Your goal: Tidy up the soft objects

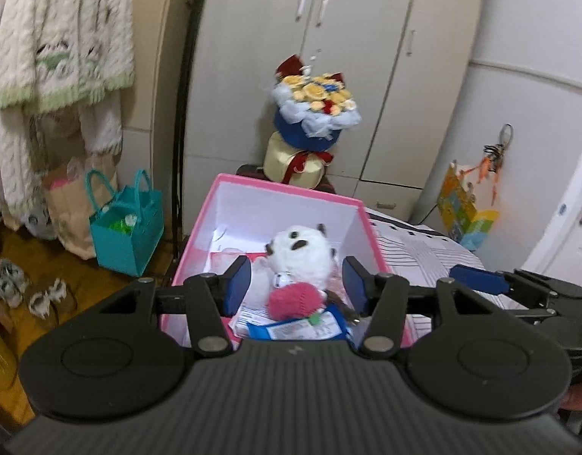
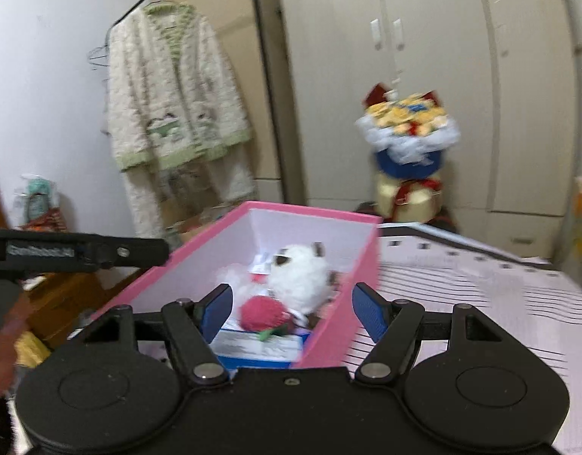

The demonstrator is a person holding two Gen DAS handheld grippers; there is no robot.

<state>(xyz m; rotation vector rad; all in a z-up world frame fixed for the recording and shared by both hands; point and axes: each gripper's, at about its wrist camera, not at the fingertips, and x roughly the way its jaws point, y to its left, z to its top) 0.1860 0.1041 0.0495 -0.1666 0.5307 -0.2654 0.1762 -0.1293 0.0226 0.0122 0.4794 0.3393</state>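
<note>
Two claws, left claw (image 1: 296, 284) and right claw (image 2: 291, 309), hover apart-jawed, empty, behind the box (image 1: 200, 250); plush (image 1: 300, 256) lies ahead inside, seemingly stowed.

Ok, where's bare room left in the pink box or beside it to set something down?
Free: the far end of the pink box, behind the white plush, and the striped bedspread right of the box. Crowded: the near end, with the red knitted toy and blue packet.

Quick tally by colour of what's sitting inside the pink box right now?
White: 1, plush toy
Red-pink: 1, knitted strawberry
Blue: 1, packet
Total: 3 clearly visible in the pink box; the loose papers underneath are too jumbled to count.
</note>
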